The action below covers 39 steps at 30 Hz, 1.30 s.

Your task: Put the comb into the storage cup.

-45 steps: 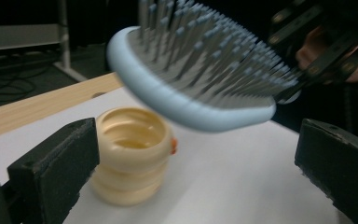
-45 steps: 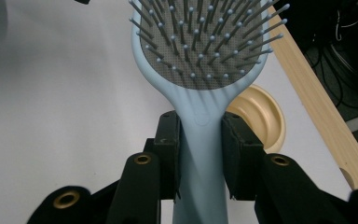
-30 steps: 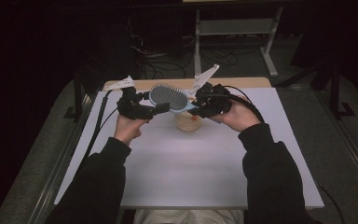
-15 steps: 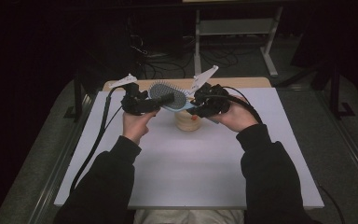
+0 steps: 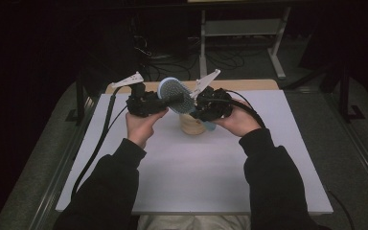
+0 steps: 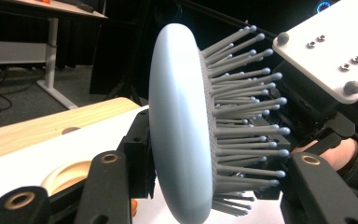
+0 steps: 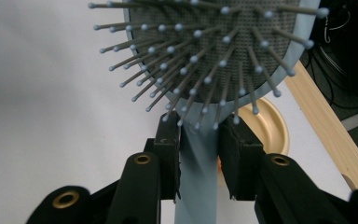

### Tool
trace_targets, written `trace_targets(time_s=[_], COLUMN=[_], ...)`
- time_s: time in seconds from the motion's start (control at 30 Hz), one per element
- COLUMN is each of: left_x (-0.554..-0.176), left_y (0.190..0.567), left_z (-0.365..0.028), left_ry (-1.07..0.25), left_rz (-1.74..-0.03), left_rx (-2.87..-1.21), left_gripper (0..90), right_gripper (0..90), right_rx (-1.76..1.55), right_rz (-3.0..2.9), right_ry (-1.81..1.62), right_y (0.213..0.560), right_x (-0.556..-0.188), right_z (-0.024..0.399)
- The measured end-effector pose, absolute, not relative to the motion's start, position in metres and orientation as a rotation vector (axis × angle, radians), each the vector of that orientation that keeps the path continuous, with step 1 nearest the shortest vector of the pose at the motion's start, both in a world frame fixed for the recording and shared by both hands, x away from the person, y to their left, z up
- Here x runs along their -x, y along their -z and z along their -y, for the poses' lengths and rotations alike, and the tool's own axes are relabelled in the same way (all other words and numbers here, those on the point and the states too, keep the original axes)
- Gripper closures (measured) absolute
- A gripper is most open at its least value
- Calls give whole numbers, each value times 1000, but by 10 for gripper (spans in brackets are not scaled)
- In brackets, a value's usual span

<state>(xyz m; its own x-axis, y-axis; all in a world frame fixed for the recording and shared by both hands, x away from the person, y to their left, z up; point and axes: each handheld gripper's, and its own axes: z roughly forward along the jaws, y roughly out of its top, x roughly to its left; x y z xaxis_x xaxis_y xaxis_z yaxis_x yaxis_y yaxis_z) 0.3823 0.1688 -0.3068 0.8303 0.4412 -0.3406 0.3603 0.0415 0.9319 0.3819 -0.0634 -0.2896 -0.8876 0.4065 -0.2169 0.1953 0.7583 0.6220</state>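
Observation:
A pale blue hairbrush (image 5: 174, 90) with grey bristles is held up over the table between both grippers. My right gripper (image 5: 195, 107) is shut on its handle (image 7: 198, 186), and the two pads clamp the handle just under the head (image 7: 214, 42). My left gripper (image 5: 166, 101) has just been closing and is now shut on the brush head (image 6: 177, 130). One left pad lies against the smooth back and the other jaw is in among the bristles. Both grippers sit at the far middle of the table, facing each other.
A beige round cup (image 5: 192, 124) stands on the white table mat (image 5: 196, 182) right under the brush. A wooden strip (image 5: 249, 85) runs along the far table edge. Each gripper trails a black cable (image 5: 100, 139) toward the near edge.
The left gripper's jaws, wide apart a second ago, have closed onto the brush head. The right gripper and the brush have stayed in place.

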Motion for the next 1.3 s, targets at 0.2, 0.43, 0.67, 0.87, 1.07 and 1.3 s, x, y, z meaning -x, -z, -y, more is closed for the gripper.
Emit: trace_targets(time_s=[0.2, 0.43, 0.67, 0.87, 1.07, 1.3], left_x=[-382, -380, -383, -386, -390, -397], left_y=[297, 284, 271, 262, 251, 239], left_z=[-167, -172, -173, -172, -166, -163], left_ry=[-88, -129, -162, -181, -200, -224], left_rz=[-623, -613, -605, -600, -591, -589], left_rx=[-1608, -1599, -1622, -1632, -1658, -1674], left_gripper=[531, 531, 531, 530, 531, 531], right_gripper=[526, 262, 0, 0, 0, 0], right_rx=[-505, -690, -741, -771, -789, -857], right_rz=[-2596, -2596, -2495, -2458, -2448, -2403], right_ry=[-914, -990, -945, -996, -1072, -1160], right_y=[287, 290, 294, 298, 305, 316], right_x=[-380, -387, -382, -378, -374, -368], right_z=[69, 82, 94, 112, 133, 158])
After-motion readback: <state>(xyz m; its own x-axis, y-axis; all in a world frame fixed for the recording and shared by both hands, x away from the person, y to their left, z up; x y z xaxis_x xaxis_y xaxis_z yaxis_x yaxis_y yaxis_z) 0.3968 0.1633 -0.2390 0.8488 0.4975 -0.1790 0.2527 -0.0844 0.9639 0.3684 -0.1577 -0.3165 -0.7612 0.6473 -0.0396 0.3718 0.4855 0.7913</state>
